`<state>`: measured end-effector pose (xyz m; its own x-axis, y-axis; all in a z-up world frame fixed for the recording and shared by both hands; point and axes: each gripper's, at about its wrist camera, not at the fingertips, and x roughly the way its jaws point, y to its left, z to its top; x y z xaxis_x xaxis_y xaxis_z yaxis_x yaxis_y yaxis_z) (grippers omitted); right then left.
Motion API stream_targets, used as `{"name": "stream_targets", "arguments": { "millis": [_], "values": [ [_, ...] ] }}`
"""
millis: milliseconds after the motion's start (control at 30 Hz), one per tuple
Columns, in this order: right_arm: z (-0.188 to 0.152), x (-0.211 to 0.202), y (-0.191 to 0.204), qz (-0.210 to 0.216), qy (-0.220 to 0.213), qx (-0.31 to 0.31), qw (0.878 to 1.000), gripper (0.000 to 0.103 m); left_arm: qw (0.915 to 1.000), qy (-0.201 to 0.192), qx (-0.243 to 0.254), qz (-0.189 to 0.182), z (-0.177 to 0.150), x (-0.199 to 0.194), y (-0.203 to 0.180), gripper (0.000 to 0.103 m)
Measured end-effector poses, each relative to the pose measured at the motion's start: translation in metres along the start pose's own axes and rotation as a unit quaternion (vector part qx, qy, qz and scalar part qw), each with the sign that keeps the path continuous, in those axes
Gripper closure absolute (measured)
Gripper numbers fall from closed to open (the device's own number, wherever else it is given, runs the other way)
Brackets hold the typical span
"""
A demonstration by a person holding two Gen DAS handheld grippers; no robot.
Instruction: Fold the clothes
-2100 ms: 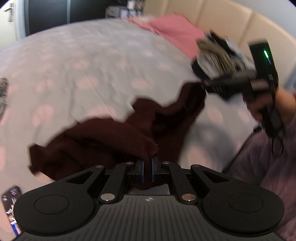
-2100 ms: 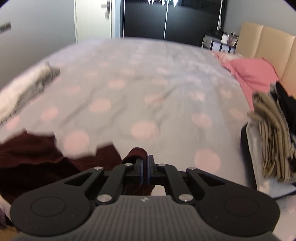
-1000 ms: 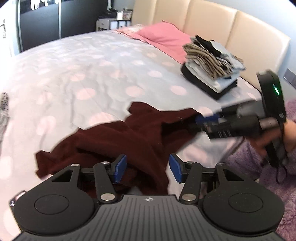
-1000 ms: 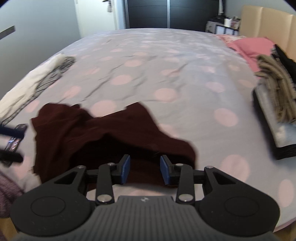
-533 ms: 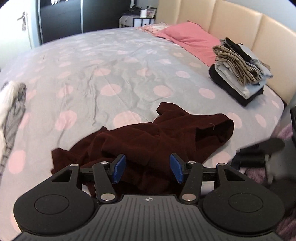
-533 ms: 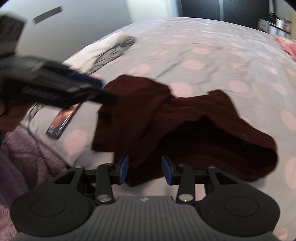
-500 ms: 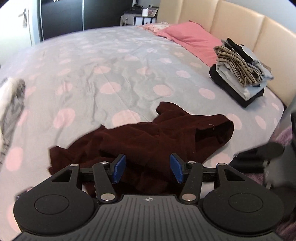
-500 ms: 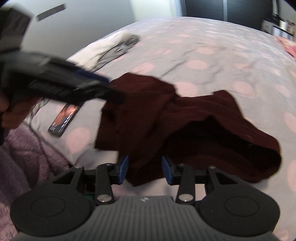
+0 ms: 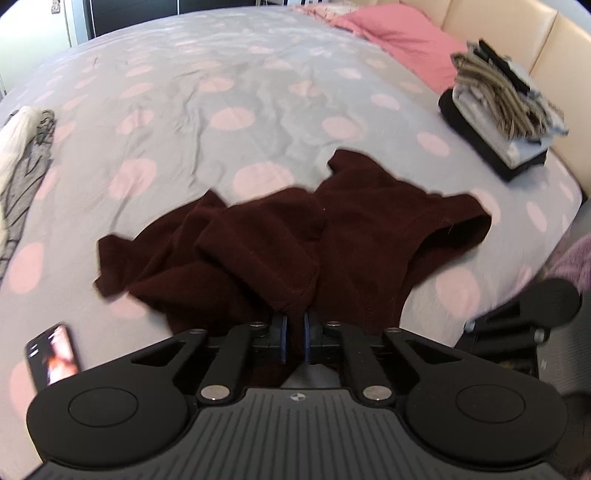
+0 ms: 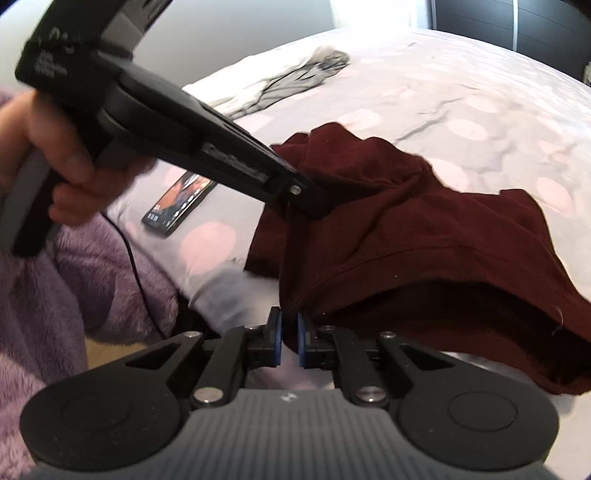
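The left claw [image 9: 293, 338] is pressed together on a hem fold of the dark maroon garment [image 9: 295, 240], its jaws having just been closing with the cloth between them. The right claw [image 10: 287, 341] is likewise pinched on the near edge of the same garment [image 10: 424, 258], its jaws having just been closing, with fabric seen between the blue pads. In the right wrist view the left tool is seen gripped in a hand [image 10: 55, 155], its tip buried in the cloth.

The garment is found crumpled and bunched at the near edge of the bed [image 9: 229, 92], with one opening gaping on its right side. No fold is judged to be made in it yet; it is judged that only the two grips are taken, and that spreading, flattening and folding are all left to do. A stack of folded clothes [image 9: 498, 122] is noted farther off by the headboard, suggesting earlier items are finished. A loose white and grey garment [image 9: 22, 147] is noted at the far left edge, apparently unfolded.

A phone [image 9: 53, 356] is lying on the cover just beside the garment. The cover is grey with pink dots and is creased. A pink pillow [image 9: 399, 48] and a padded beige headboard [image 9: 546, 48] are recorded beyond, then dark wardrobe doors [image 10: 517, 26]. A purple fleece sleeve [image 10: 74, 288] is visible at the near side.
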<state>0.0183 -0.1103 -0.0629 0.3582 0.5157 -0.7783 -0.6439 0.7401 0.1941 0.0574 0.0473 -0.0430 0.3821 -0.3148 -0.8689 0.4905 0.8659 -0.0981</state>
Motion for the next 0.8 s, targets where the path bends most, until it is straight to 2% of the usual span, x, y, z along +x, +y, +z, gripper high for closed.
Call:
{"name": "stream_targets", "arguments": {
  "millis": [300, 433, 567, 633, 700, 800],
  "values": [
    [-0.007, -0.006, -0.002, 0.009, 0.027, -0.01, 1.0, 0.094, 0.9983, 0.051, -0.026, 0.008, -0.034, -0.006, 0.005, 0.097],
    [-0.01, -0.008, -0.005, 0.006, 0.027, -0.005, 1.0, 0.094, 0.9986, 0.037, -0.035, -0.008, -0.04, -0.013, 0.003, 0.097],
    [-0.009, -0.025, -0.019, -0.017, 0.01, 0.022, 1.0, 0.095, 0.9983, 0.006, -0.037, -0.045, -0.039, -0.02, -0.004, 0.095],
    [-0.008, -0.039, -0.033, -0.03, 0.004, 0.041, 0.999, 0.095, 0.9973, -0.009, -0.038, -0.063, -0.039, -0.023, -0.008, 0.084],
    [-0.007, -0.053, -0.046, -0.046, -0.001, 0.057, 0.997, 0.095, 0.9972, -0.017, -0.032, -0.065, -0.037, -0.025, -0.012, 0.07],
    [-0.006, -0.072, -0.065, -0.095, -0.003, 0.059, 0.994, 0.095, 0.9982, -0.017, -0.02, -0.055, -0.034, -0.025, -0.017, 0.066]
  ]
}}
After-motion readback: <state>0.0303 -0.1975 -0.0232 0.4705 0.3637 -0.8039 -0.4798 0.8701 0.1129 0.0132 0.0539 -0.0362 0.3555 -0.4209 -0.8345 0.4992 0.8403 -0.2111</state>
